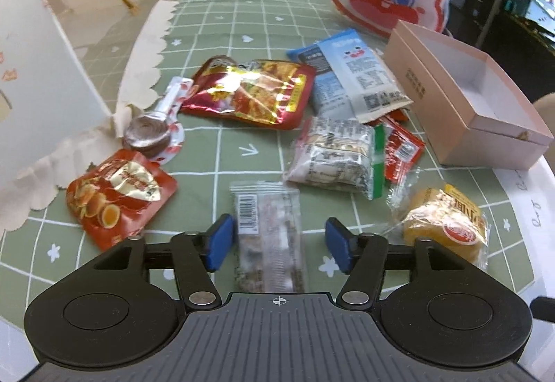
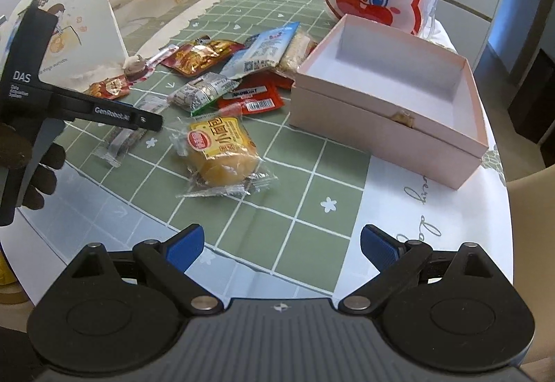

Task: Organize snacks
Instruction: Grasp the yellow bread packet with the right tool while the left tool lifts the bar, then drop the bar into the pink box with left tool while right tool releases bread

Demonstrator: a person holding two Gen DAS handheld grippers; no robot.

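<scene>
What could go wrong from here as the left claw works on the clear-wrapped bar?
The open left claw straddles the clear-wrapped snack bar; its slick film could slip when pinched. The bar must travel over the yellow cake packet and could knock it. The empty pink cardboard box sits near the table edge and could be nudged off.

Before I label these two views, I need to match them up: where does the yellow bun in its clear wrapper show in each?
Left wrist: yellow bun at lower right, right of the left gripper.
Right wrist: yellow bun left of centre, on the green checked cloth.
Shared landmark: the empty pink box, beyond the bun in both.
</scene>
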